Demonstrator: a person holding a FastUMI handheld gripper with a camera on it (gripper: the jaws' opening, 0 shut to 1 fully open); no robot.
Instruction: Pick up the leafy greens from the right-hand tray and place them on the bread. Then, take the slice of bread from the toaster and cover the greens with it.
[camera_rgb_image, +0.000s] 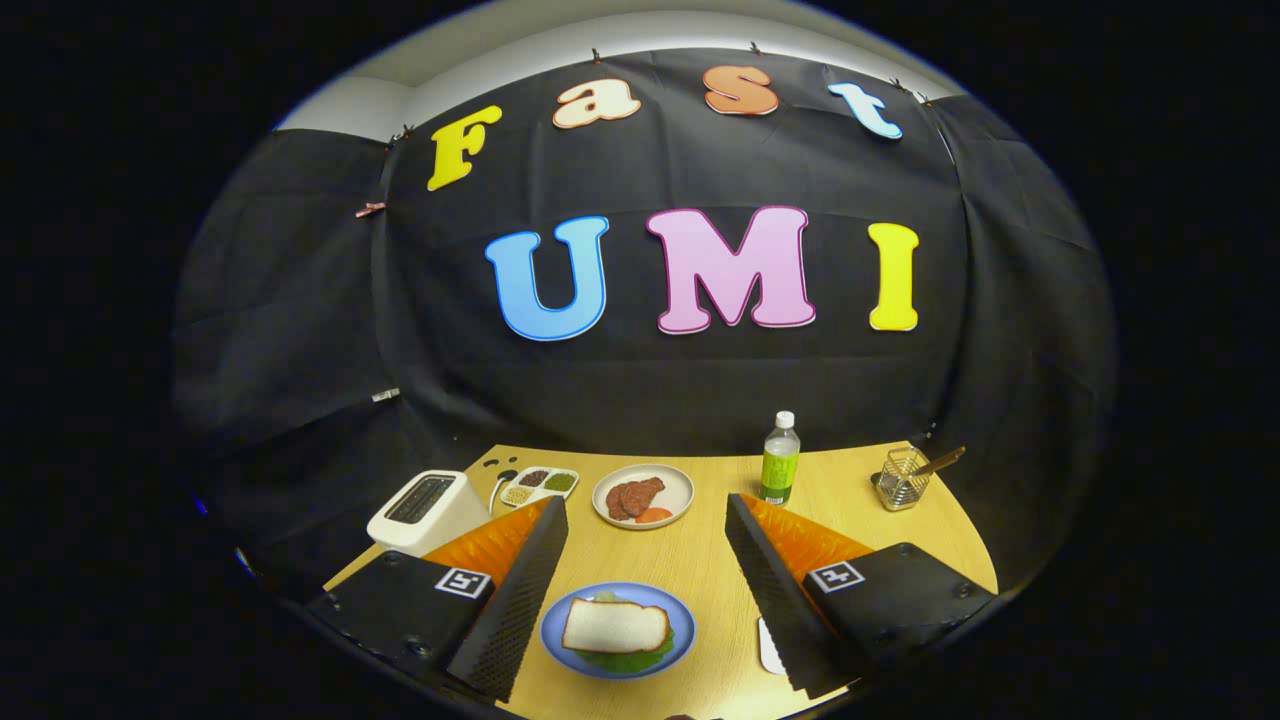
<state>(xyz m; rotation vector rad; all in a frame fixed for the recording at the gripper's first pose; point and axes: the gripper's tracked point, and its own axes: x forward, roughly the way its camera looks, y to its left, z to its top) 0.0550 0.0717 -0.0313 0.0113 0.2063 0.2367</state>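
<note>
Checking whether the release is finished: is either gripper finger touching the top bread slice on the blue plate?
Apart. In the gripper view the gripper is open, and the bread slice lies on the greens on the blue plate, with bare plate separating it from each finger.

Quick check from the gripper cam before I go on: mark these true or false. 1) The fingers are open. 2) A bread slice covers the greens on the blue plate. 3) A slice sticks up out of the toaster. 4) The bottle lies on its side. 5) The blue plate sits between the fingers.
1) True: the gripper has its fingers spread wide, holding nothing.
2) True: the bread slice lies on the greens on the blue plate.
3) False: no slice rises from the toaster.
4) False: the bottle stands upright.
5) True.
</note>
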